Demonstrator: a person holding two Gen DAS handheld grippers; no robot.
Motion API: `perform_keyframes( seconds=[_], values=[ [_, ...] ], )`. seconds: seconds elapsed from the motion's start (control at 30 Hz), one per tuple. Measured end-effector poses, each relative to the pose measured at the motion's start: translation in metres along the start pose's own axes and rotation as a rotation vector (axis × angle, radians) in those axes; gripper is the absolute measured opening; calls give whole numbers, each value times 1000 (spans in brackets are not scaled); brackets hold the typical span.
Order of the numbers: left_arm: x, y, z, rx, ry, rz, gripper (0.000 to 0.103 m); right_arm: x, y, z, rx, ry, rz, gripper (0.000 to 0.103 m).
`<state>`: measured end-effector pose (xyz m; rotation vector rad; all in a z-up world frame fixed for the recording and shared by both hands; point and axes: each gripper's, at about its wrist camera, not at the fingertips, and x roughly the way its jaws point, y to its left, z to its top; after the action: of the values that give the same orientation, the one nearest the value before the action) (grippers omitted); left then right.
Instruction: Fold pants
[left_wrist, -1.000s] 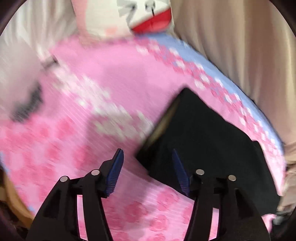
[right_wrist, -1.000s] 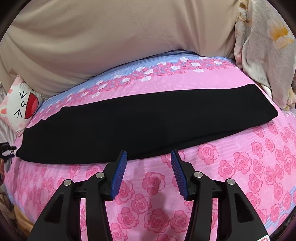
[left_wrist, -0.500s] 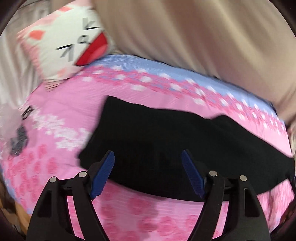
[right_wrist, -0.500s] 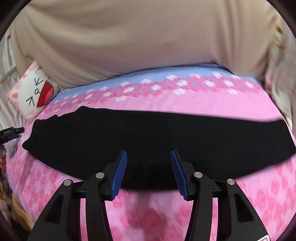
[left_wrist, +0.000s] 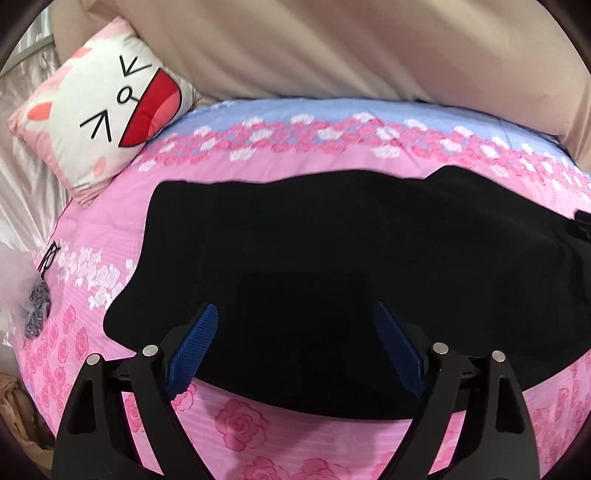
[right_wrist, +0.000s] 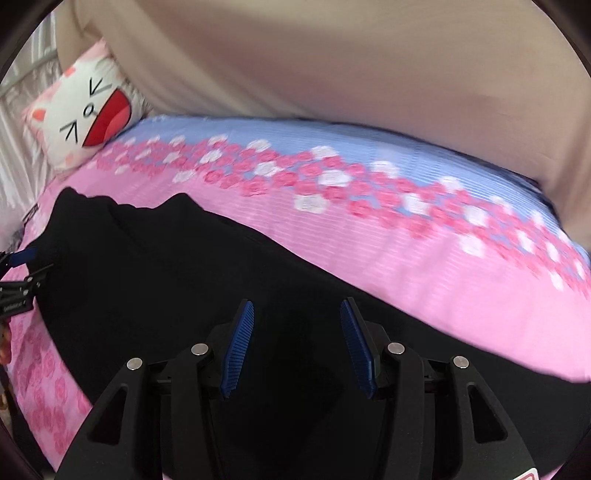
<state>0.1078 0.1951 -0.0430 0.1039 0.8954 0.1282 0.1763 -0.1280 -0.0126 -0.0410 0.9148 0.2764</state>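
Black pants (left_wrist: 332, 258) lie flat as one long strip across a pink rose-print bed cover (left_wrist: 240, 424). My left gripper (left_wrist: 295, 325) is open and empty, with its blue pads over the near edge of the pants' left end. My right gripper (right_wrist: 297, 325) is open and empty over the pants (right_wrist: 166, 277) further along the strip. The left gripper shows at the left edge of the right wrist view (right_wrist: 18, 273), and the right gripper at the right edge of the left wrist view (left_wrist: 581, 225).
A white cat-face pillow (left_wrist: 110, 103) leans at the far left corner of the bed. Beige fabric (left_wrist: 332, 44) rises behind the bed. A clear bag with a dark item (left_wrist: 37, 306) lies at the bed's left edge.
Both grippers have moved in over the pants. The left one swung right onto the left end and its jaws stand wider. The right one moved down closer to the cloth.
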Motion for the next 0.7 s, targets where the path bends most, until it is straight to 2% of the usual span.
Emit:
perform_keyframes(
  seconds=[0.1,0.17,0.2,0.23,0.27,0.3,0.33,0.37,0.43,0.5,0.57,0.63,0.7],
  values=[
    [9,6,-4,-3,30,-3,84,24,23,25,-53,19,15,50],
    [14,8,-7,-6,44,-12,84,41,44,44,-93,35,75,53],
    [17,10,-10,-8,51,-23,84,48,54,50,-117,39,86,63],
    [17,10,-12,-10,48,-29,85,60,71,58,-167,46,82,67],
    [17,11,-13,-11,42,-32,85,67,80,62,-196,45,64,66],
    [17,12,-14,-11,37,-37,85,81,93,64,-241,56,39,47],
    [17,12,-14,-12,37,-41,86,89,100,64,-263,78,56,24],
    [17,13,-14,-16,36,-49,86,93,102,66,-259,88,81,18],
    [16,16,-12,-23,35,-56,86,93,97,82,-221,70,71,3],
    [17,16,-13,-24,28,-60,86,98,82,96,-146,51,68,3],
    [19,14,-13,-17,20,-49,88,118,79,96,-107,106,97,6],
    [18,14,-13,-21,17,-46,88,101,83,95,-125,63,106,12],
    [14,16,-13,-27,17,-57,88,53,58,93,-38,-34,173,15]
  ],
)
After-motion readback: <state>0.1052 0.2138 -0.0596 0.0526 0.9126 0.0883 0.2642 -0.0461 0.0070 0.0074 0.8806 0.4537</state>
